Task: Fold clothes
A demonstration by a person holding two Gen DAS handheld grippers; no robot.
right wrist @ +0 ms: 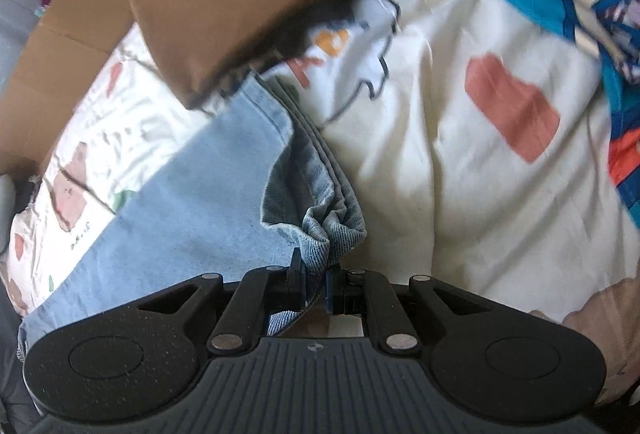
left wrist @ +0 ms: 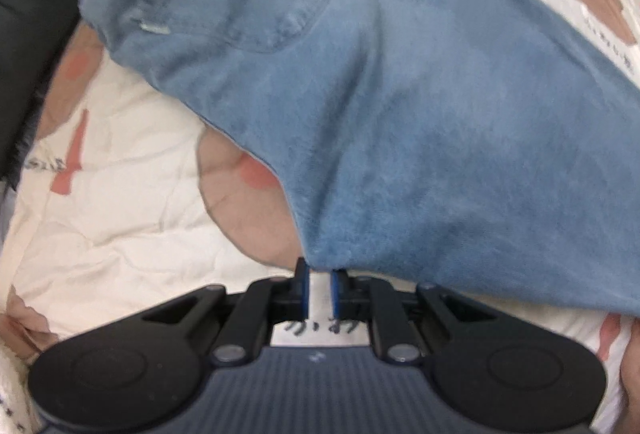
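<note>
On the bed, the jeans (left wrist: 400, 93) lie across the printed sheet (left wrist: 120, 201). Left tool (left wrist: 320, 274) pinches the blue edge at six o'clock; right tool (right wrist: 318, 270) grips a bunched hem. Best, I judge, to lower both evenly, keeping the fold taut.

The jeans (left wrist: 360, 105) are mid-blue denim in the left wrist view and a paler, washed blue in the right wrist view (right wrist: 192, 201). They lie spread on a cream printed bedsheet (left wrist: 120, 218). In the left view a stitched back pocket (left wrist: 280, 5) sits toward 11 o'clock, the waistband edge at the upper left. In the right view a bunched, gathered edge (right wrist: 324, 230) rises at centre, while a flat panel runs toward 8 o'clock.
</note>
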